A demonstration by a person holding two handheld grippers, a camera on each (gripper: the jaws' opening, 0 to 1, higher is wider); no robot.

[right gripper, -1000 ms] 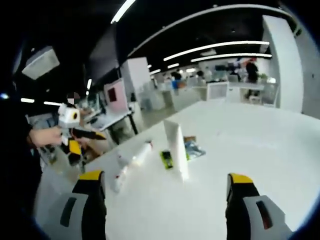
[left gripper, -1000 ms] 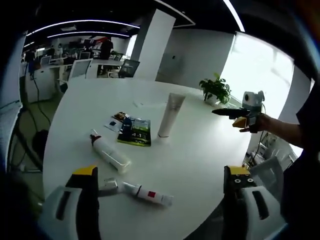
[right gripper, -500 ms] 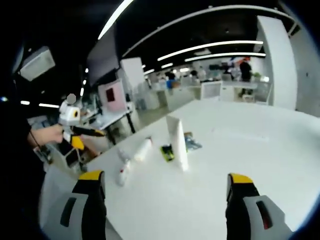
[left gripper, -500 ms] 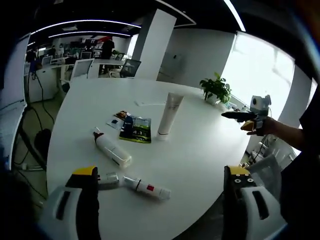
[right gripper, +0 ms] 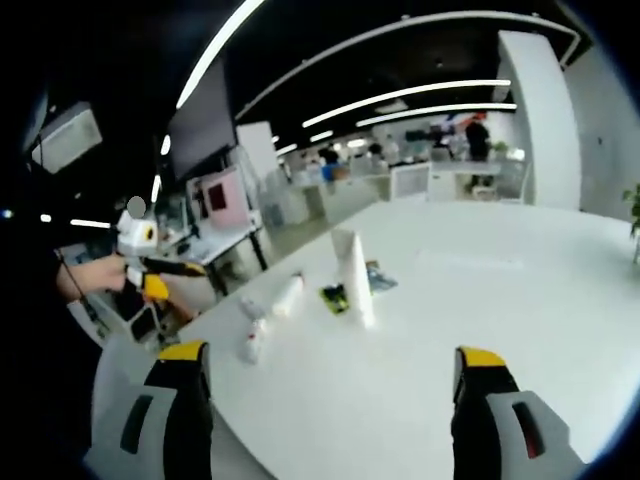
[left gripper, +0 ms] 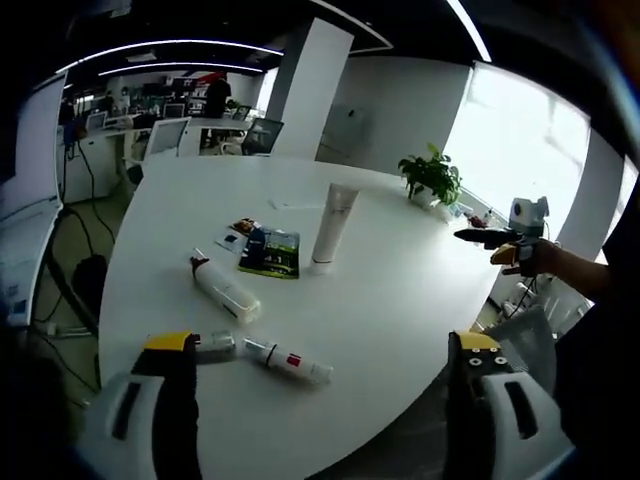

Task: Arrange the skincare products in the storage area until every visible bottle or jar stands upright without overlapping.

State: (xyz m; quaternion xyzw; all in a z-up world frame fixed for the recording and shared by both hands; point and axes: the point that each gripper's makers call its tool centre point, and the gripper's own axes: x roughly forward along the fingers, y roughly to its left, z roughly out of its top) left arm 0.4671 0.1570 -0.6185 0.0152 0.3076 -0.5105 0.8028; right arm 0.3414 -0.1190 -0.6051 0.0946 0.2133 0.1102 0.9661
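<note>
While both claws hang wide open and hold nothing, the job looks barely begun. Seen in its own view, the left gripper (left gripper: 318,375) has its yellow-tipped jaws spread far apart above the near edge of the round white table (left gripper: 390,290), clear of every product. Just beyond its left jaw lies a small silver-capped bottle (left gripper: 212,346), and just right of that a slim white tube with a red label (left gripper: 287,362), both flat on their sides. A little farther in lies a larger white bottle with a dark cap (left gripper: 224,289), also on its side. Farther still, a dark green packet (left gripper: 271,251) and some small leaflets lie flat, and just right of them a tall white tube (left gripper: 331,227) stands upright on its cap. A potted plant (left gripper: 432,180) sits at the far right edge.

The right gripper (right gripper: 322,385), equally spread and empty, hovers off the table's other side; in its view the standing tube (right gripper: 354,276) rises mid-table with the lying products to its left.

By my judgement only one item is upright, so three bottles or tubes need raising. The likely next move is to lower the left claw onto the nearest lying piece, close across its body, tip it up, and set it down apart from its neighbours. The slim tube may topple easily.
</note>
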